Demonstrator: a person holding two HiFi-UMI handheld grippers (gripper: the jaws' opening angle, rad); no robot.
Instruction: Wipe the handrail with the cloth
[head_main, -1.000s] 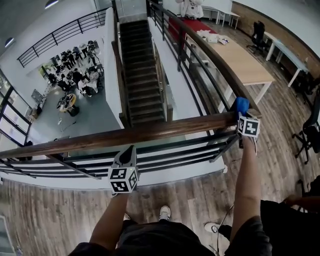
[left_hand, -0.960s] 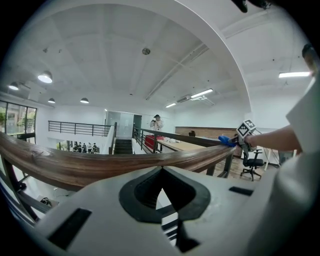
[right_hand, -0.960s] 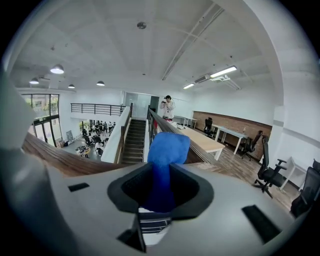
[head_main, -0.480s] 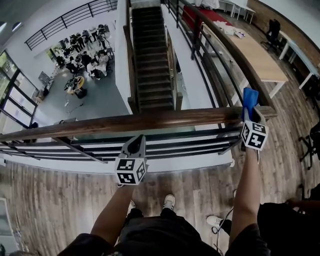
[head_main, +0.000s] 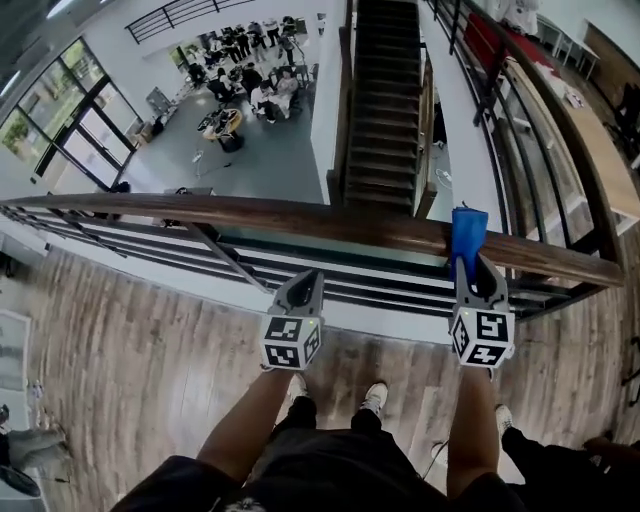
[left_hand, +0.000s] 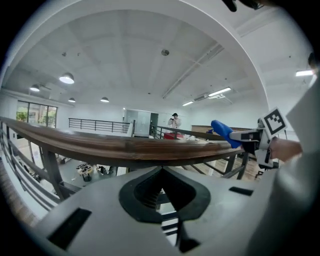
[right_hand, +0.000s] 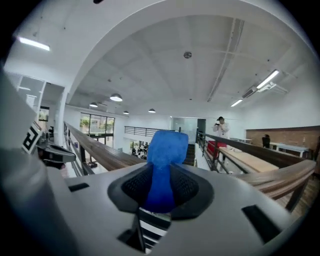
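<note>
Right of centre, our right gripper (head_main: 474, 268) clamps the folded blue cloth (head_main: 467, 228) over the brown wooden handrail (head_main: 300, 214). Our left gripper (head_main: 303, 285) is closed and empty. We should press evenly while sliding along.

The lower end of the cloth (right_hand: 167, 150) is buried between the jaws of the right gripper (right_hand: 161, 192), so how far back it reaches cannot be seen. Ahead of that gripper, it is unclear whether the cloth's tip presses on the handrail (head_main: 300, 215) or only overlaps it. To the left of the left gripper (left_hand: 161, 175), the handrail is cut off by the frame. Far beyond both grippers, the people (head_main: 265, 95) on the floor below are too small to make out.
</note>
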